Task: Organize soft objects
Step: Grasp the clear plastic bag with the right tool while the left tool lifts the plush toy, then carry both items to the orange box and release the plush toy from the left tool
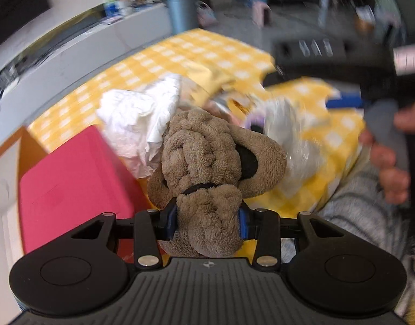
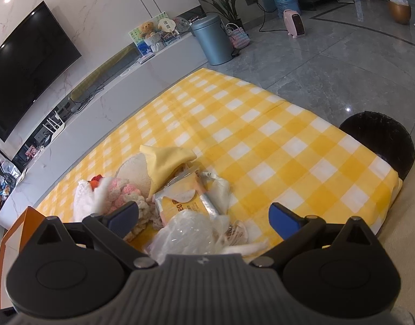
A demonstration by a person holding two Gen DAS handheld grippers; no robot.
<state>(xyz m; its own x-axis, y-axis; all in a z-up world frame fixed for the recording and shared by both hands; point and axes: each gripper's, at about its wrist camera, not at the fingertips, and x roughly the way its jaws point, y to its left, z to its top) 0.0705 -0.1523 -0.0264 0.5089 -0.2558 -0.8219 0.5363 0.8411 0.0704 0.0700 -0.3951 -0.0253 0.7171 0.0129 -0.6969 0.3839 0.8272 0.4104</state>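
Observation:
My left gripper (image 1: 207,222) is shut on a brown plush dog (image 1: 207,149); its blue pads squeeze the toy's lower body and hold it above the table, near a red box (image 1: 72,184). A crumpled white cloth (image 1: 137,119) lies just behind the toy. My right gripper (image 2: 204,216) is open, with nothing between its fingers. It hovers over a pile on the yellow checked tablecloth (image 2: 261,135): a yellow cloth (image 2: 167,159), a pink and white crochet piece (image 2: 123,192), a pack of wipes (image 2: 180,203) and a clear plastic bag (image 2: 185,233).
An orange box edge (image 2: 18,230) sits at the table's near left corner. A black round stool (image 2: 381,140) stands off the table's right side, a blue-grey bin (image 2: 213,40) beyond its far end. A hand (image 1: 391,162) and striped sleeve (image 1: 356,216) are at right.

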